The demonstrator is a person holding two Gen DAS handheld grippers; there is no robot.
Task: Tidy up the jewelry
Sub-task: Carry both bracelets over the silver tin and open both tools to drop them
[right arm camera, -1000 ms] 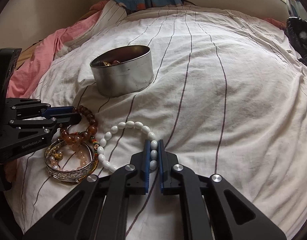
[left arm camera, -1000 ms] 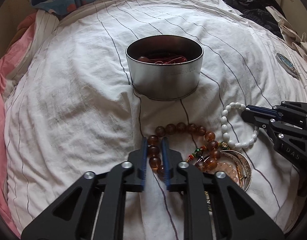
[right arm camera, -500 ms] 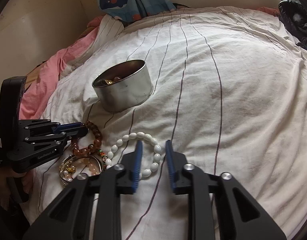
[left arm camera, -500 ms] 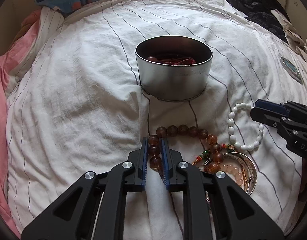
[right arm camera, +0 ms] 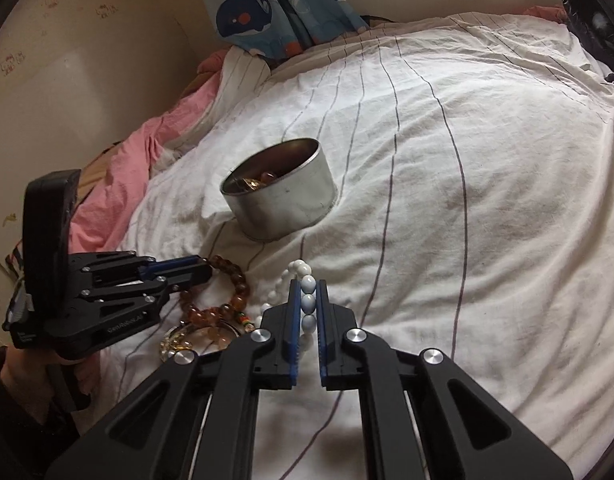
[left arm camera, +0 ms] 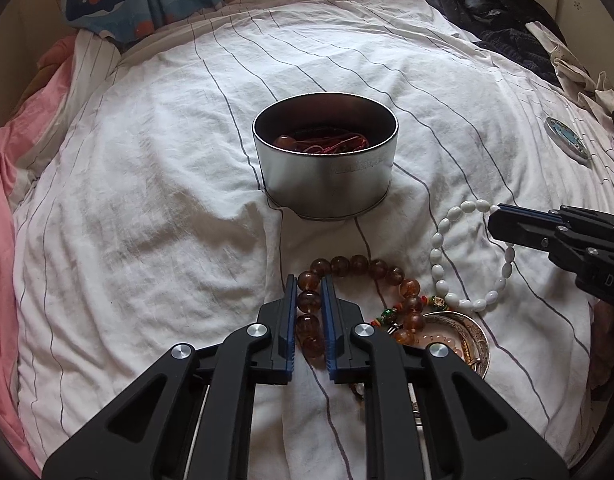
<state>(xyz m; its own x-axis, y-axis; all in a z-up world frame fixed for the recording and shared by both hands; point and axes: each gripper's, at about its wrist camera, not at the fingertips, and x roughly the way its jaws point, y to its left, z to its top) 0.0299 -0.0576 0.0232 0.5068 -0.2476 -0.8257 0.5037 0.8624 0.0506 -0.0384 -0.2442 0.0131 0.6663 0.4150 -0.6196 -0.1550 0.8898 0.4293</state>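
I have both grippers down on the bed, each one clamped on a bracelet. The left gripper (left arm camera: 309,312) has its fingers pressed together on the amber bead bracelet (left arm camera: 359,266), gripping a few beads on its near-left side; the rest of the loop lies on the striped sheet (left arm camera: 147,200). The right gripper (right arm camera: 307,308) has its fingers clamped on the white bead bracelet (left arm camera: 443,264) — in the right wrist view three of the beads sit stacked between the blue pads, and the loop looks partly raised off the sheet, though I cannot say for sure that it is clear of it.

The metal tin (left arm camera: 327,184) stands just beyond the jewelry on the bed, open, with some pieces already inside: I can make out reddish cord and a brown bead. So the job is partly done. Still outside are these two bracelets and the gold bangle (left arm camera: 473,330) with pale pink beads inside it, lying touching the amber one. My guess is both held bracelets go into the tin next, then the bangle — nothing else loose shows nearby
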